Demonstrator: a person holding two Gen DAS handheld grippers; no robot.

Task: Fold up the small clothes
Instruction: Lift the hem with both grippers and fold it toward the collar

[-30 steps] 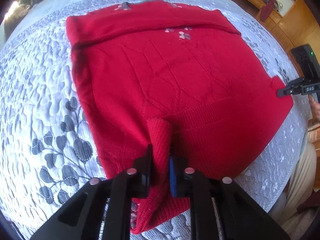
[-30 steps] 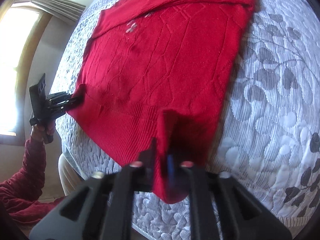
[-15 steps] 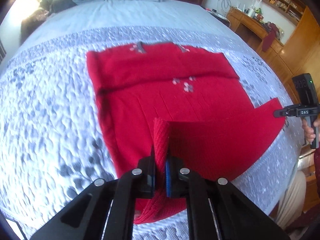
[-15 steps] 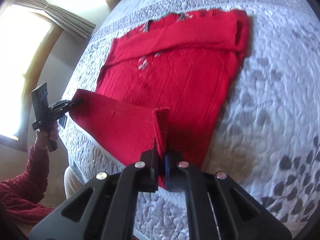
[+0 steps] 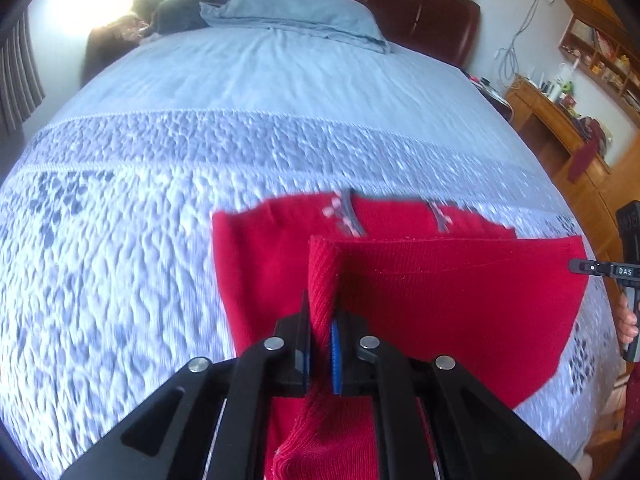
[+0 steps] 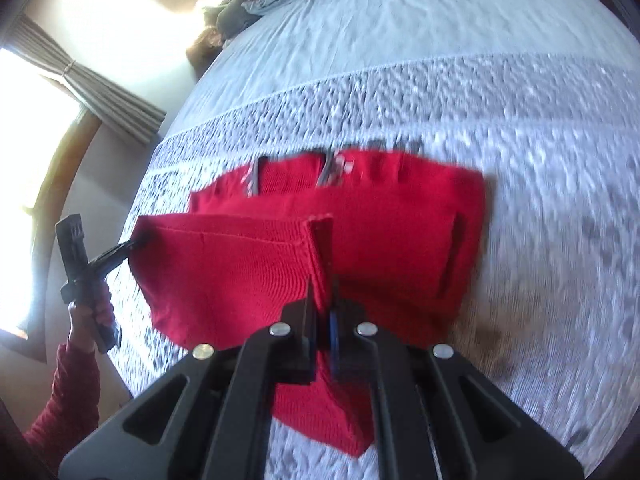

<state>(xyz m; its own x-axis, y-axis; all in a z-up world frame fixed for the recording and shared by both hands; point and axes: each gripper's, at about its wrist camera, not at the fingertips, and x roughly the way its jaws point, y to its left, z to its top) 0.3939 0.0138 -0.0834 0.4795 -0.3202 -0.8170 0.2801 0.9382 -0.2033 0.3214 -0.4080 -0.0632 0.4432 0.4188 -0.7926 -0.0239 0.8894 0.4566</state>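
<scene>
Bed (image 5: 280, 80): it carries everything; plain blue sheet toward the headboard, a grey quilted coverlet (image 5: 120, 240) across the foot half, a pillow (image 5: 296, 16) at the head end.
Red sweater (image 5: 460, 300): lies on the coverlet near the foot edge of the bed, neckline toward the head end, its ribbed hem raised off the bed and stretched between the two grippers.
Fold state: judged from how it lies, the hem is part-way over the body and not yet laid down on the upper part.
Handling: soft, limp knit, light, with some stretch; it sags between the grips, so it should drape and not hold an edge by itself. Not fragile, and the rib gives good purchase.
Where to hold: the two hem corners, as now, so the edge stays straight across.
Left gripper (image 5: 320, 332): jaws nearly together, pinching a bunched pleat of the hem at its left corner.
Right gripper (image 6: 323, 320): jaws likewise nearly closed on a pleat of the hem at the right corner.
Risk: uneven pull could skew the hem line or drag the lower layer along the coverlet.
</scene>
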